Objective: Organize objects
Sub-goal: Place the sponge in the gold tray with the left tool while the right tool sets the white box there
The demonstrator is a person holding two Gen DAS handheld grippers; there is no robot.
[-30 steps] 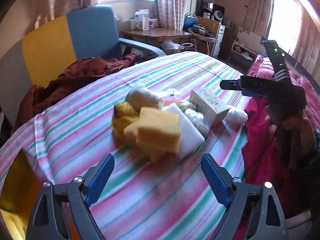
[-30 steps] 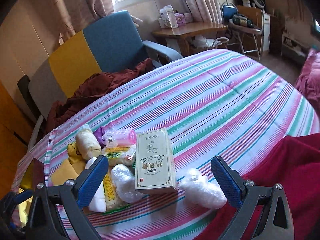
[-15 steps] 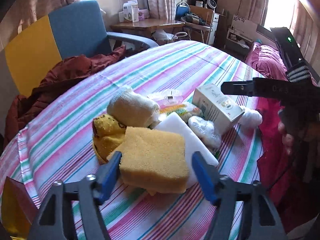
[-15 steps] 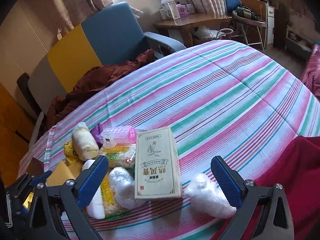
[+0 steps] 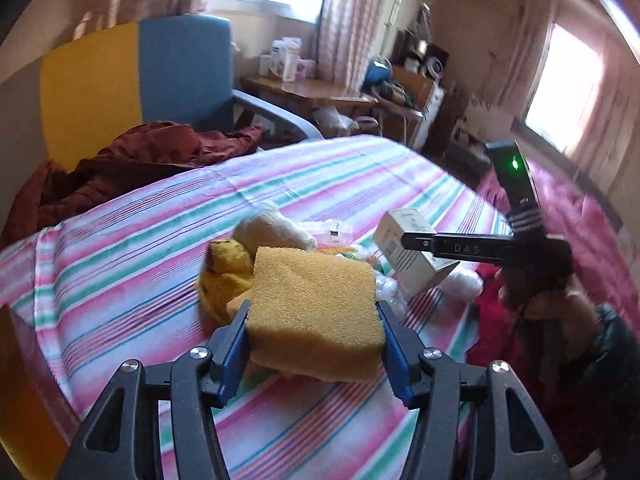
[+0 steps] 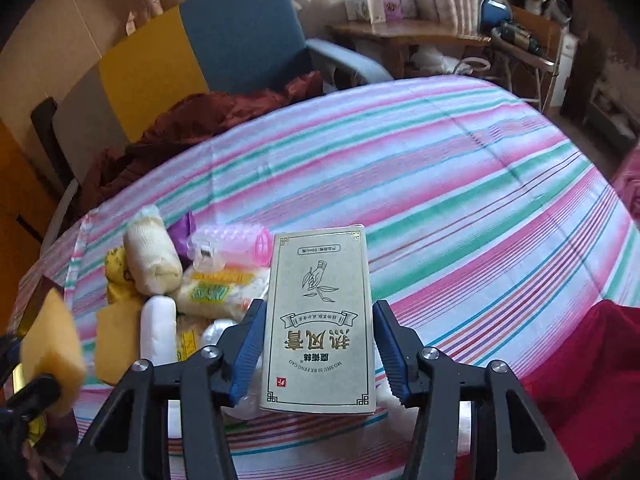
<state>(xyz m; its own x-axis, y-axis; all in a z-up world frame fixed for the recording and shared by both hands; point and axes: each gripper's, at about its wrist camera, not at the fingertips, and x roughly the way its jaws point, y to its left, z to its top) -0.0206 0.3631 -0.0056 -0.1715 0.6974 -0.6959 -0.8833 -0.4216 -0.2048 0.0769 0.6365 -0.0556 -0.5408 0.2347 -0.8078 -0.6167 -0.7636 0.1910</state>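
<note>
A pile of small objects lies on the striped tablecloth (image 5: 120, 240). My left gripper (image 5: 314, 344) is shut on a yellow sponge (image 5: 316, 304), which also shows in the right wrist view (image 6: 52, 352), lifted at the far left. My right gripper (image 6: 318, 356) has its blue pads against both sides of a cream box with Chinese print (image 6: 320, 320); the box also shows in the left wrist view (image 5: 412, 256). Behind lie a rolled cream towel (image 6: 150, 256), a yellow cloth (image 5: 224, 276), a pink roller (image 6: 232, 240), a white foam block (image 6: 158, 332) and a snack packet (image 6: 216, 288).
A blue and yellow armchair (image 6: 224, 40) with a dark red garment (image 6: 208, 116) stands behind the table. A wooden side table (image 6: 400, 36) with boxes is at the back. Red fabric (image 6: 592, 352) lies at the table's right edge.
My left gripper moved forward and closed on the yellow sponge, lifting it. My right gripper moved in and closed around the cream box.
</note>
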